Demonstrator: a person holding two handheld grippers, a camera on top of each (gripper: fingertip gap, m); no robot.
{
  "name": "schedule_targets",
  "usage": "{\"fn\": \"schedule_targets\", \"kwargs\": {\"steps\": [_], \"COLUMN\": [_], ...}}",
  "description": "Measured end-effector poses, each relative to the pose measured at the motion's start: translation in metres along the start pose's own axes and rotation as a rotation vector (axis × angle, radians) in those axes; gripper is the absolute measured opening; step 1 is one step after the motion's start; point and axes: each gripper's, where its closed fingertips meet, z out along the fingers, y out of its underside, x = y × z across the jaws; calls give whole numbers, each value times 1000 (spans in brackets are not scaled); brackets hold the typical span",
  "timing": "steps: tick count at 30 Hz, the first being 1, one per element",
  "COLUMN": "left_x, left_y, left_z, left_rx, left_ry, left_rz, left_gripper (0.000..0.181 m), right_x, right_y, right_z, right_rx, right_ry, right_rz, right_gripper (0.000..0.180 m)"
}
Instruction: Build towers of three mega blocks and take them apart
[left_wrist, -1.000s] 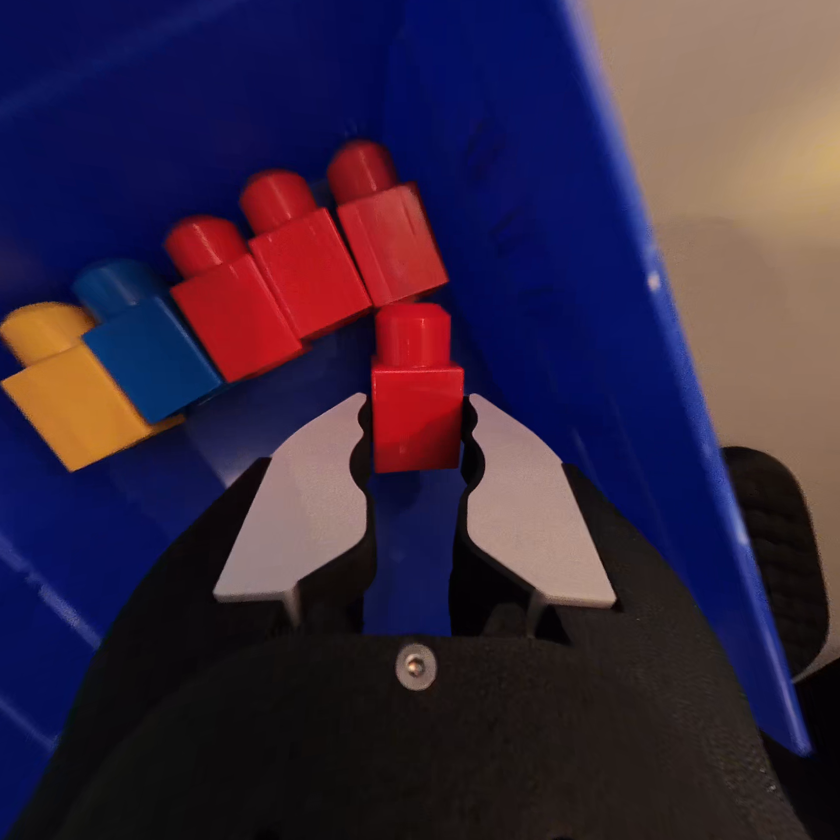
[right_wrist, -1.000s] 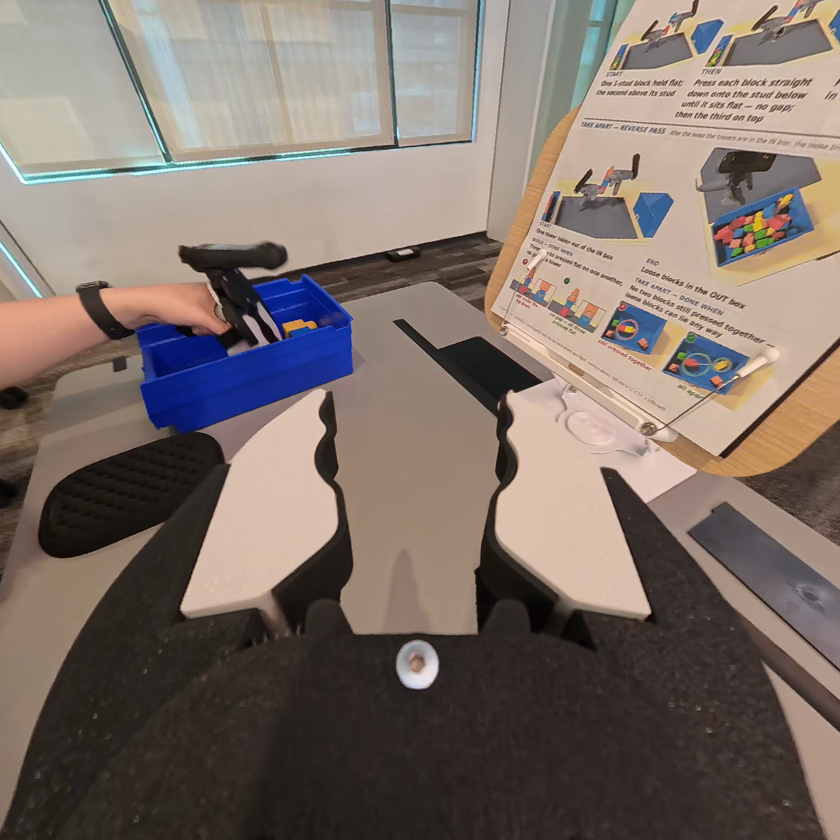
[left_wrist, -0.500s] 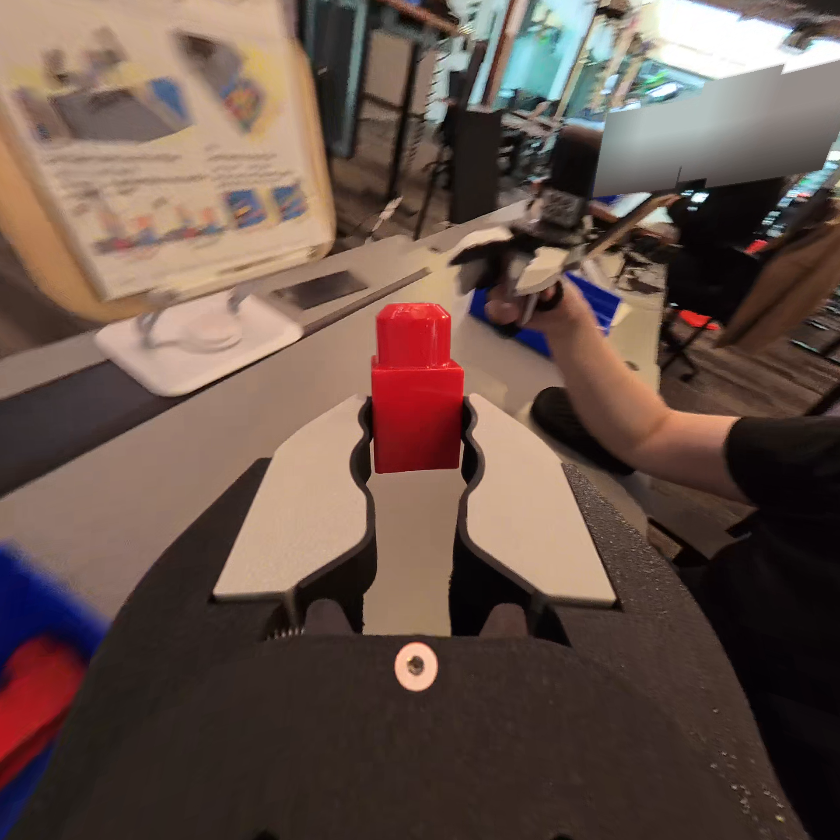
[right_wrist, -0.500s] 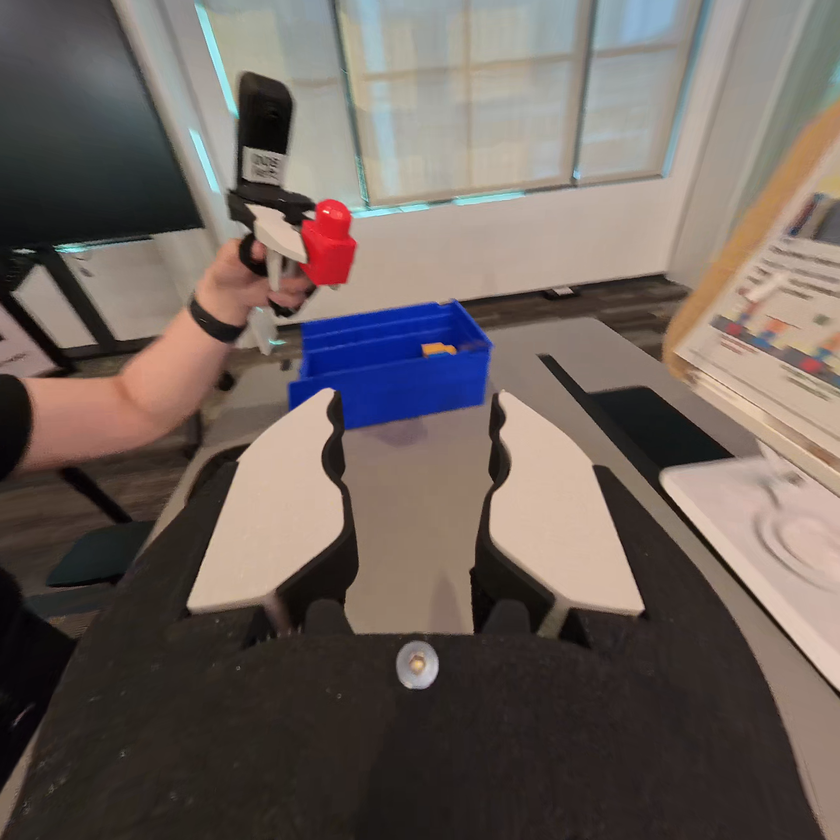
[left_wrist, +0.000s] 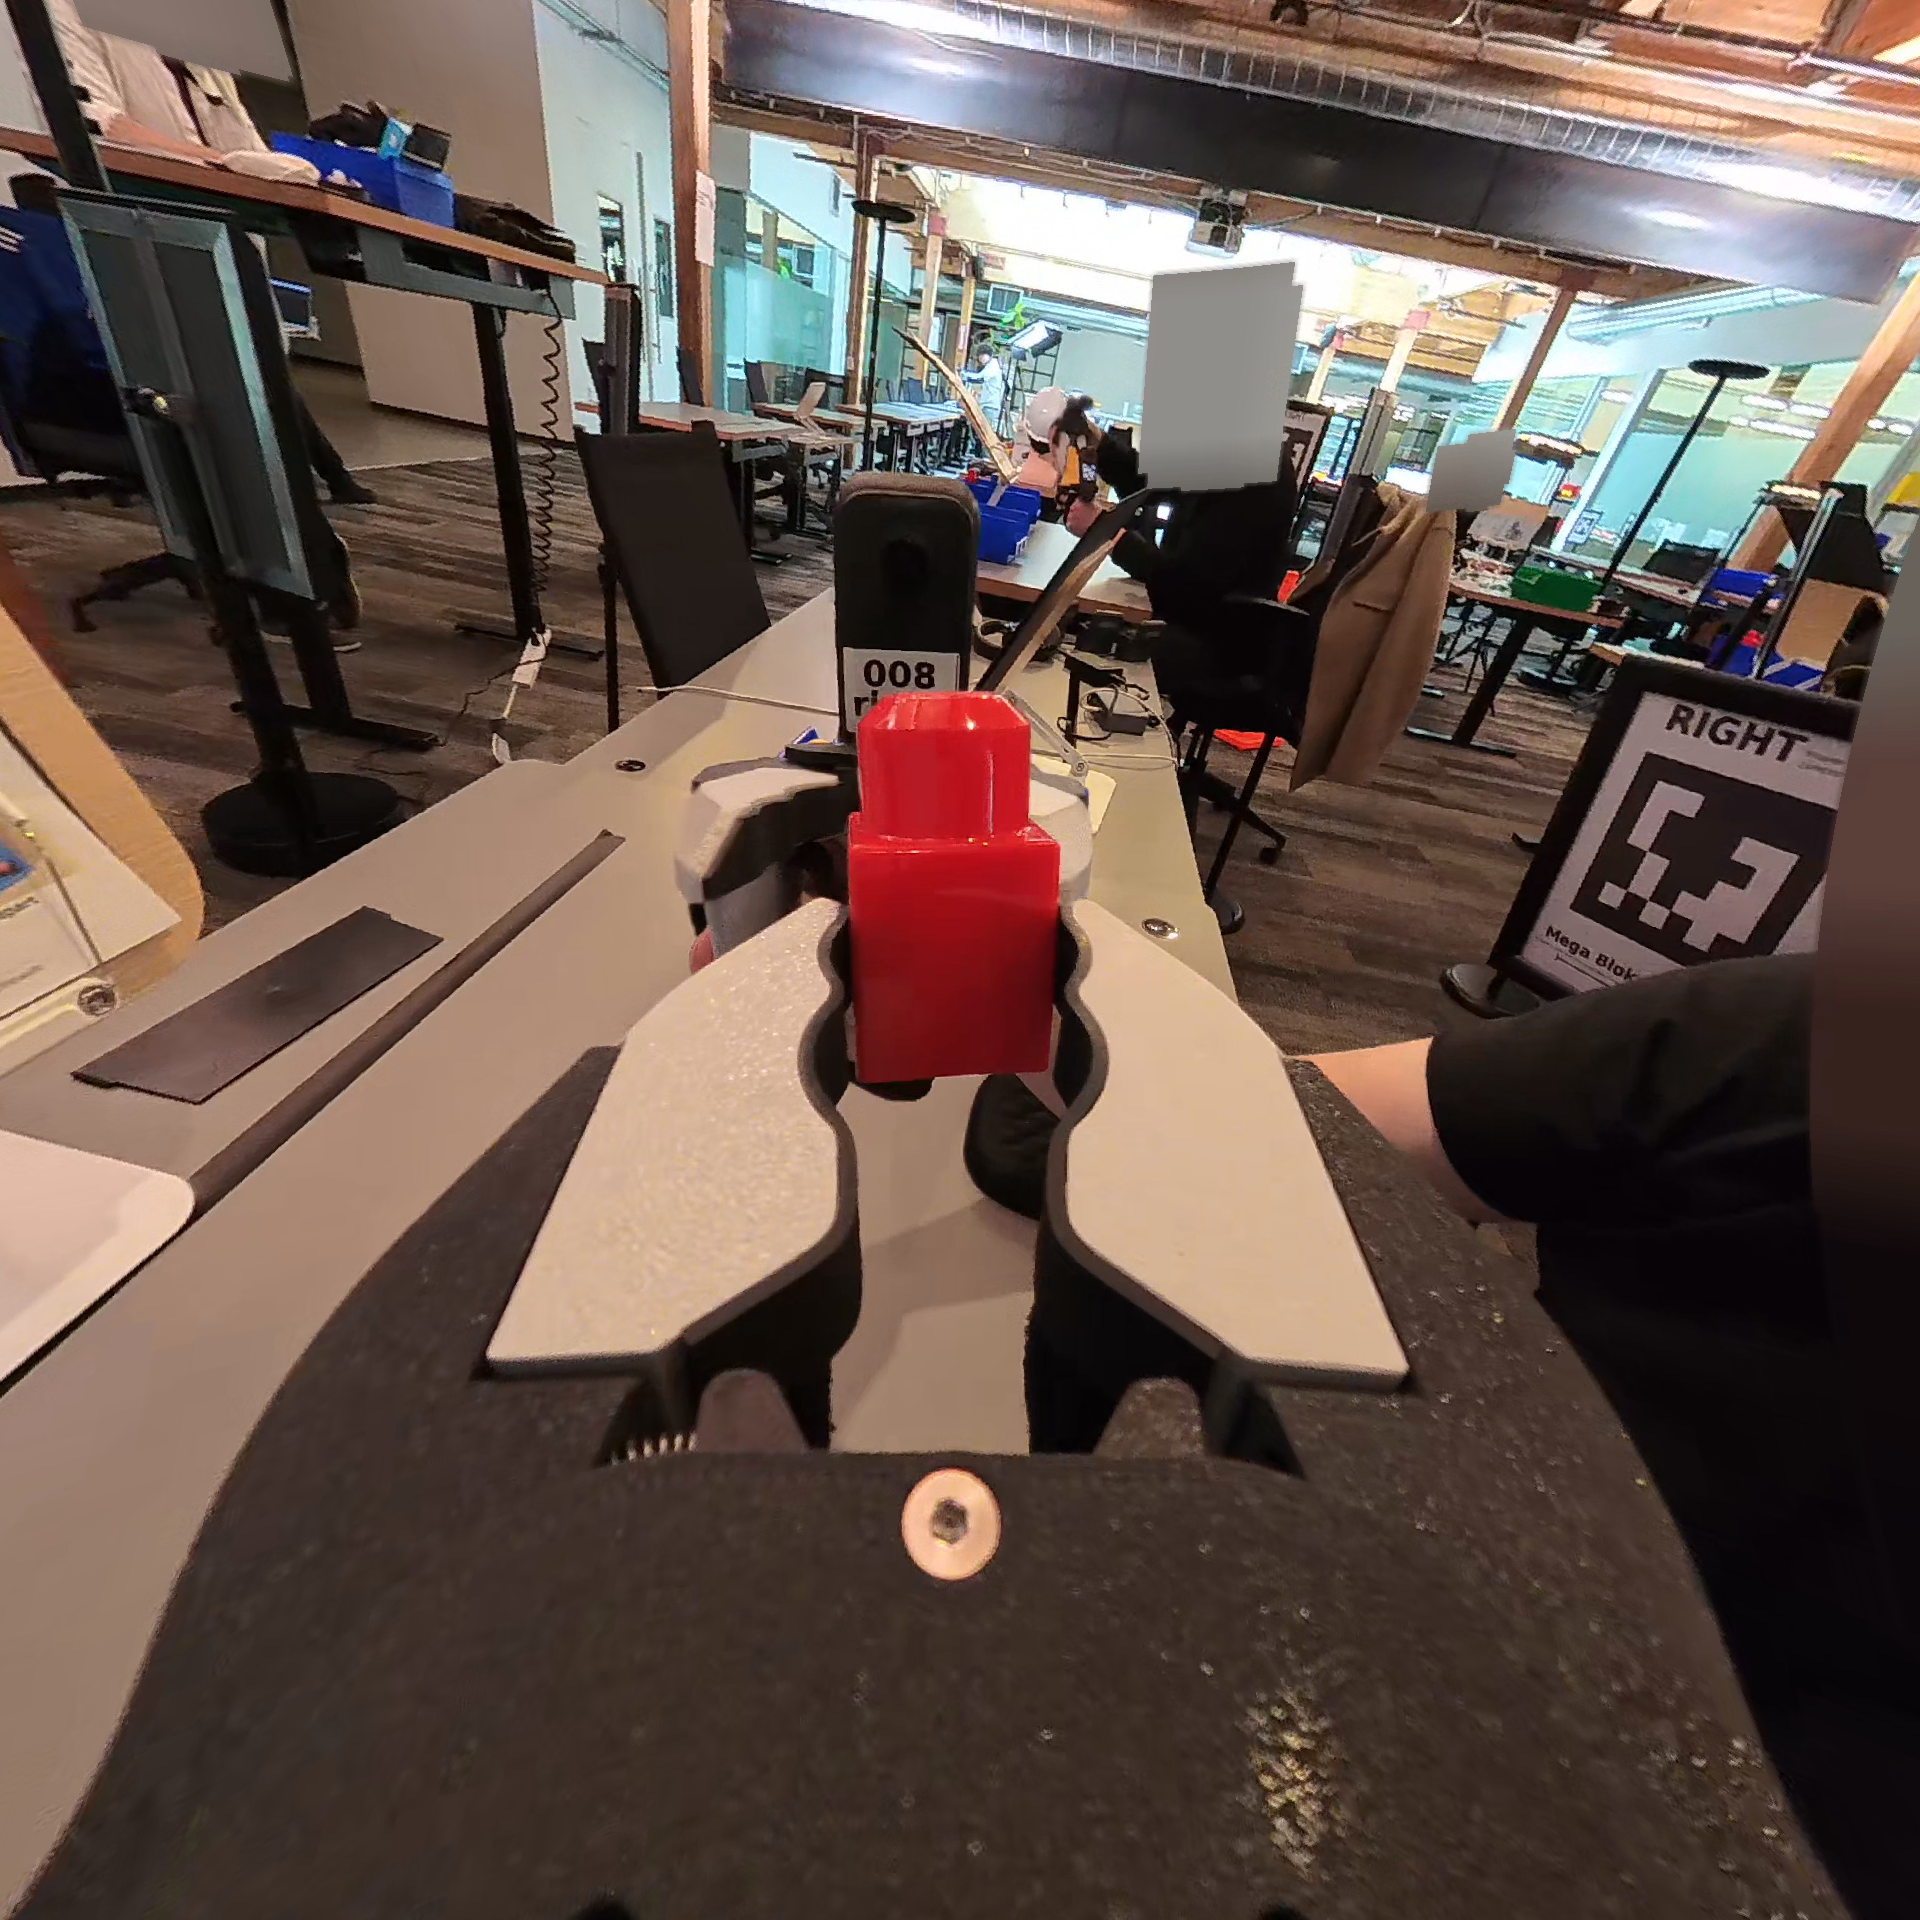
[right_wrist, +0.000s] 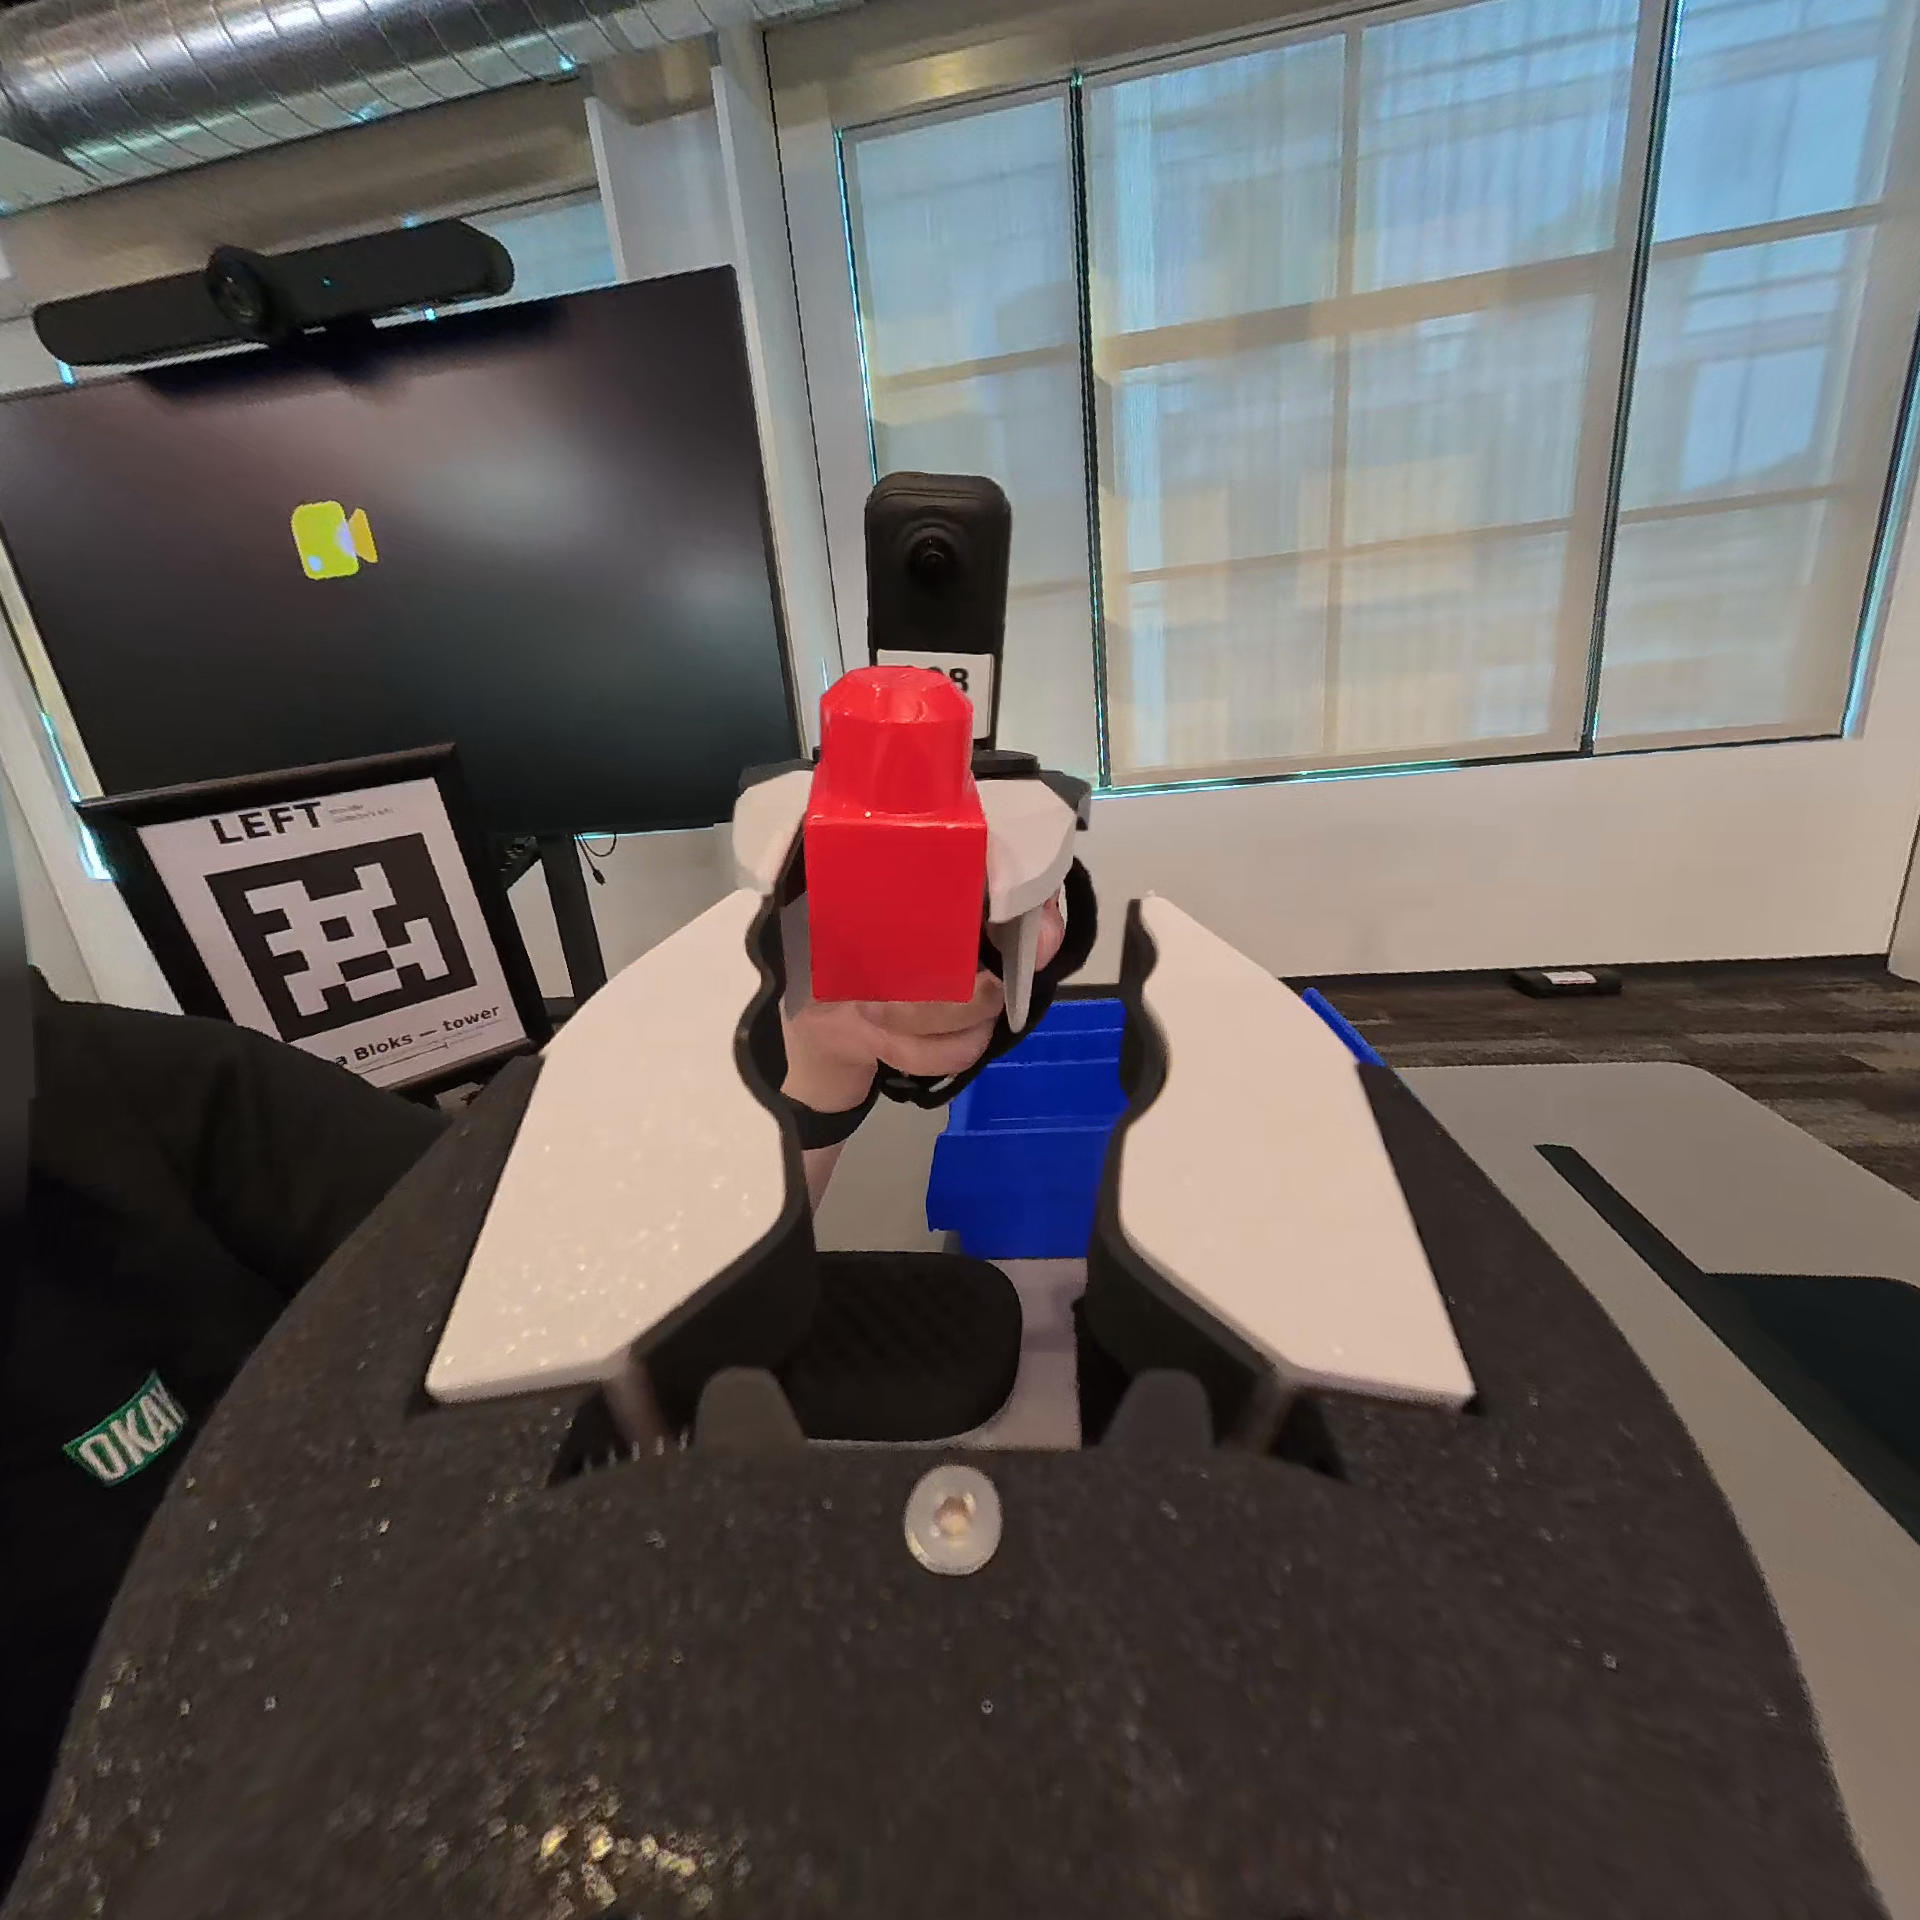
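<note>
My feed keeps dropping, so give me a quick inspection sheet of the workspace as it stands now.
Surface: grey table, mostly bare.
Job's things: red block, stud up, off the table; blue bin on the table.
Clutter: black pad; black strip.
Grippers: left gripper shut on red block; right gripper open, facing it.
Cables: coiled cord at a far desk.
Surroundings: dark screen, windows, marker signs.

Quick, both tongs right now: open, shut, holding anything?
Left tongs: shut on the red block, stud up.
Right tongs: open, empty, facing that block.
</note>
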Motion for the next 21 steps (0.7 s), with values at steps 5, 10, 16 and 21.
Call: {"fn": "schedule_targets", "kwargs": {"steps": [5,10,16,21], "left_x": [3,-4,-8,-11], "left_y": [6,10,14,17], "left_z": [12,15,14,11], "left_rx": [-16,-12,-15,-22], "left_ry": [34,13,-19,-42], "left_rz": [-13,-32,-47,-51], "left_gripper": [36,36,38,37], "right_x": [-8,-7,-3,-1], "right_y": [-4,0,3,2], "right_z": [1,0,-2,-2], "right_rx": [27,30,9,19], "right_ry": [-57,-89,-79,-56], "right_rz": [54,110,116,81], "right_gripper": [60,42,34,34]}}
